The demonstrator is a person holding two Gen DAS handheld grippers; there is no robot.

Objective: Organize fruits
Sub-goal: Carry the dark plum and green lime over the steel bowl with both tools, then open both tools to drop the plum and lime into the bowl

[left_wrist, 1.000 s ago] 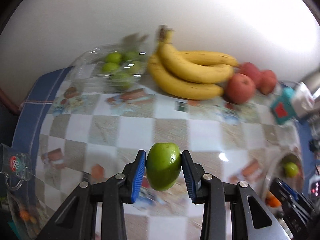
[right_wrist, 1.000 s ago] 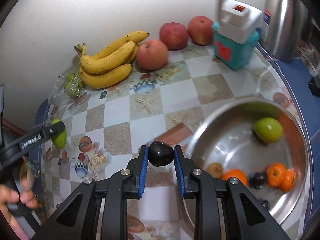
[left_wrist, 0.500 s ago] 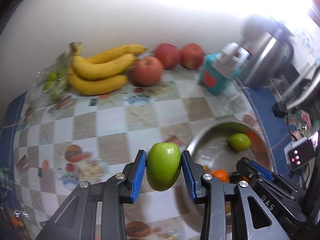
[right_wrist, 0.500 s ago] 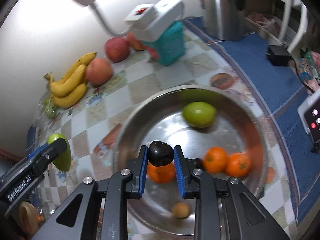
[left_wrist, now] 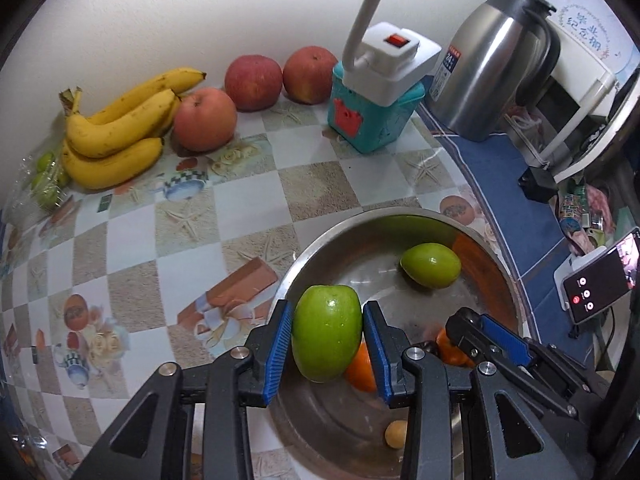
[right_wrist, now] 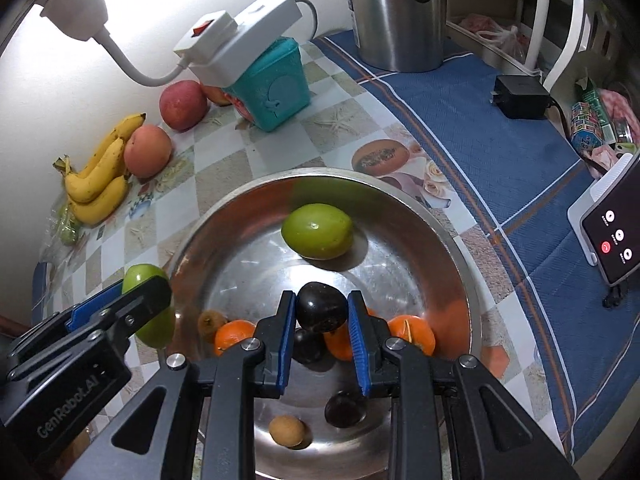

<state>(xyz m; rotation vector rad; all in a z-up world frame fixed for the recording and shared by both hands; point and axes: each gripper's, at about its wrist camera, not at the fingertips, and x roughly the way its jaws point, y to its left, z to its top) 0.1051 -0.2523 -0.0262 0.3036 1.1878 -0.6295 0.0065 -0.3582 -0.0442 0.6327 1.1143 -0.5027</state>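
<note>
My left tongs point(left_wrist: 327, 338) are clamped on a green fruit point(left_wrist: 327, 332), blue pads pressed to its two sides. Its long axis stands upright between the pads, dimpled end up, and it hangs over the near-left rim of the steel bowl point(left_wrist: 304, 256). From the right wrist camera I see the same fruit point(right_wrist: 140, 280) just outside the bowl's left edge.

My right tongs point(right_wrist: 322, 316) are closed narrow on a small dark fruit point(right_wrist: 321, 307), nearly round, so I cannot call a long axis for it. It hangs above the bowl's inside point(right_wrist: 248, 256), over the near part.

A second green fruit point(right_wrist: 317, 231) lies in the bowl towards the far side, its long axis running roughly left to right across my view. Nearer to me in the bowl sit oranges point(right_wrist: 412, 334), another dark fruit point(right_wrist: 344, 410) and a small brown fruit point(right_wrist: 287, 431).

On the checked counter point(left_wrist: 192, 216), by the wall, a bunch of bananas point(left_wrist: 120, 128) lies with stems to the left, beside three red apples point(left_wrist: 252, 82) and a teal box point(left_wrist: 372, 120).
</note>
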